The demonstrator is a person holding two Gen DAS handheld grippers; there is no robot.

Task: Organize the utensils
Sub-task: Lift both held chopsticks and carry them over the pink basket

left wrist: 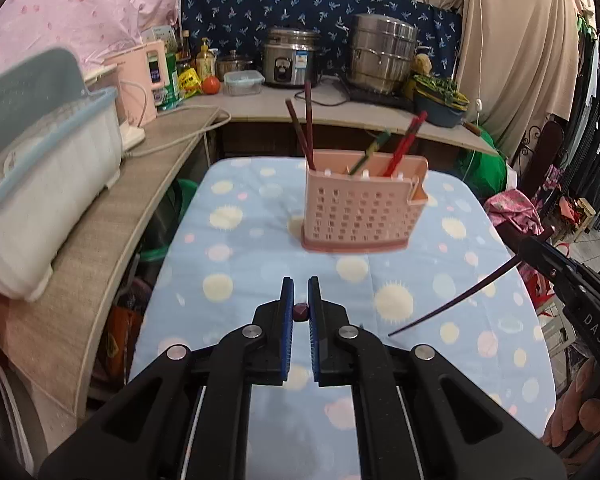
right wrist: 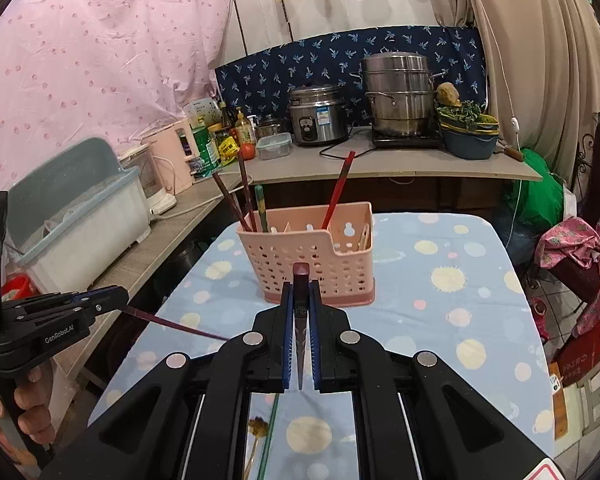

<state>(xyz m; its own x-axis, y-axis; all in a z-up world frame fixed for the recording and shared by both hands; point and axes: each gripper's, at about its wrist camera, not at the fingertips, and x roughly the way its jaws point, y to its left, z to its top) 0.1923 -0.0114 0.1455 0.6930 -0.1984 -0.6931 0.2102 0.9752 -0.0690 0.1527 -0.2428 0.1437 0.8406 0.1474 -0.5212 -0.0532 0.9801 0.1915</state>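
my left gripper (left wrist: pixel 301 300): nearly closed on 1 dark chopstick (left wrist: pixel 300 312) | my right gripper (right wrist: pixel 301 300): clamped on a second dark chopstick (right wrist: pixel 300 280) | pink holder (right wrist: pixel 306 252): upright on the dotted tablecloth (right wrist: pixel 440 320), just ahead, 5 sticks inside

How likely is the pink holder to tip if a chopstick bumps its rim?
Fairly likely. The pink holder is tall, thin perforated plastic, so probably light. It stands on a soft cloth-covered table, probably a less firm footing. The chopsticks inside lean out above the rim, raising weight. Its flared base should help somewhat.
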